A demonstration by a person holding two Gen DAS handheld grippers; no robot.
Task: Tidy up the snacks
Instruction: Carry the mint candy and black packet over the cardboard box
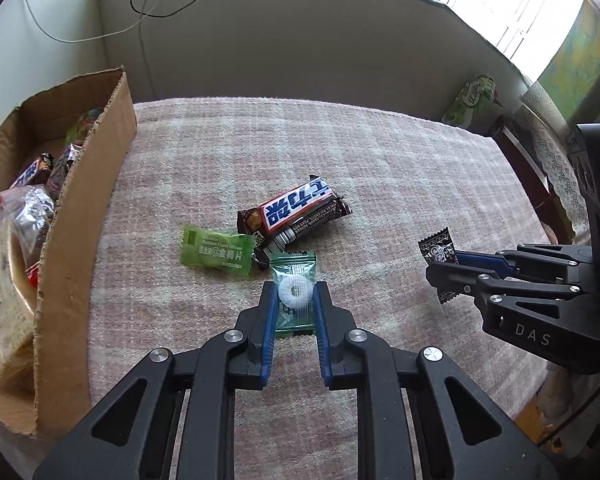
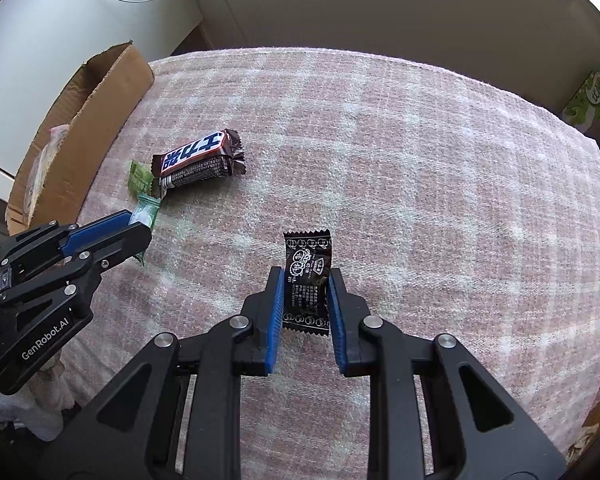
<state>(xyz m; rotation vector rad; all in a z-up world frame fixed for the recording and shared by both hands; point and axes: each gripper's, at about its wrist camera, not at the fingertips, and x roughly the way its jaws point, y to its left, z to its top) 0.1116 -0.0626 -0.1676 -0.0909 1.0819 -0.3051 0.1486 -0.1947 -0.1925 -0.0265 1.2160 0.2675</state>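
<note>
My left gripper [image 1: 296, 294] is shut on a green clear candy wrapper with a white ring sweet [image 1: 294, 292], held just over the cloth; it also shows in the right wrist view [image 2: 145, 212]. My right gripper [image 2: 306, 280] is shut on a small black candy packet [image 2: 307, 276], also seen in the left wrist view [image 1: 438, 250]. A brown chocolate bar [image 1: 296, 210] and a light green candy packet [image 1: 216, 250] lie on the pink checked cloth [image 1: 380, 168] just beyond the left gripper.
An open cardboard box [image 1: 84, 184] holding several snacks stands at the left edge of the table. A green printed box [image 1: 474, 100] sits past the table's far right corner. Cables hang on the wall behind.
</note>
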